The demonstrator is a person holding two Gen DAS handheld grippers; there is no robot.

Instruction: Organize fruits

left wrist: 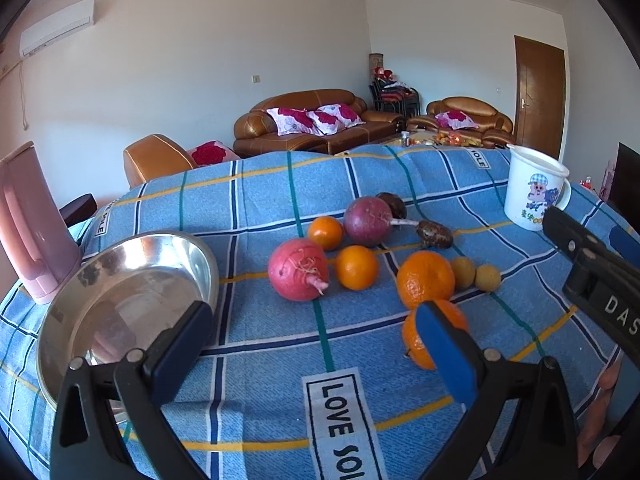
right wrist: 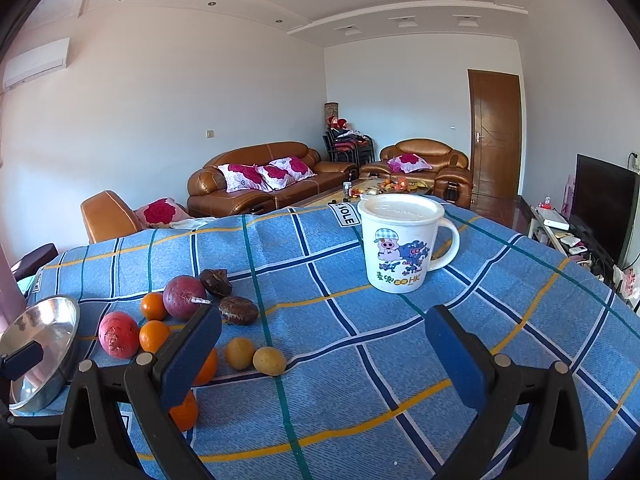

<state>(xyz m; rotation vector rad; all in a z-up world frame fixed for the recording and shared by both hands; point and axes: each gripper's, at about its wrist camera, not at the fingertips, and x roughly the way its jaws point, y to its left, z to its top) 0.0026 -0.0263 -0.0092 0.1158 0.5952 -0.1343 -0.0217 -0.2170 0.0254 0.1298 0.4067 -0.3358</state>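
Several oranges point(left wrist: 425, 279), a pink radish point(left wrist: 298, 269), a purple radish point(left wrist: 367, 221), two dark brown fruits point(left wrist: 434, 233) and two small yellow fruits point(left wrist: 487, 277) lie on the blue checked cloth point(left wrist: 260, 360). A steel bowl point(left wrist: 132, 300) stands at the left. My left gripper point(left wrist: 316, 344) is open and empty above the cloth, its right finger in front of the nearest orange point(left wrist: 416, 344). My right gripper point(right wrist: 324, 344) is open and empty, right of the fruits point(right wrist: 269, 360), with the white mug point(right wrist: 398, 242) beyond it. It also shows at the right edge of the left wrist view.
A pink kettle point(left wrist: 28, 232) stands behind the bowl at the far left. The white cartoon mug point(left wrist: 534, 188) stands at the back right of the table. Sofas point(left wrist: 316, 122) and a door point(left wrist: 540, 92) are beyond the table.
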